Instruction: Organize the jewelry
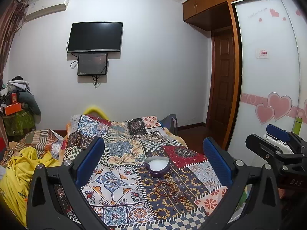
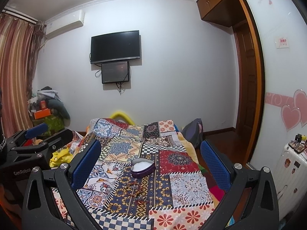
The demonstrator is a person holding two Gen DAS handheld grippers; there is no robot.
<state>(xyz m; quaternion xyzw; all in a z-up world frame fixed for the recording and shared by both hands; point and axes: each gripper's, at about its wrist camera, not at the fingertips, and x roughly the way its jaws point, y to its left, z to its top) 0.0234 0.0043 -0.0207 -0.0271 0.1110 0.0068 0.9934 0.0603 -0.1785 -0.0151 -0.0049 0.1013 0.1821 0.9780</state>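
An open heart-shaped purple box with white lining (image 1: 157, 166) sits on the patchwork bedspread (image 1: 119, 182); it also shows in the right wrist view (image 2: 143, 167). Reddish-brown bead bracelets (image 1: 164, 188) lie on the spread just in front of the box, seen also in the right wrist view (image 2: 133, 188). My left gripper (image 1: 153, 163) is open and empty, held above the spread with the box between its fingers in view. My right gripper (image 2: 150, 162) is open and empty, likewise above the spread. Each gripper shows at the edge of the other's view.
A yellow garment (image 1: 21, 170) lies crumpled at the bed's left. A pile of clothes and boxes (image 2: 46, 107) stands in the far left corner. A white suitcase (image 2: 291, 168) with small items stands at the right by the wardrobe door (image 2: 278, 76).
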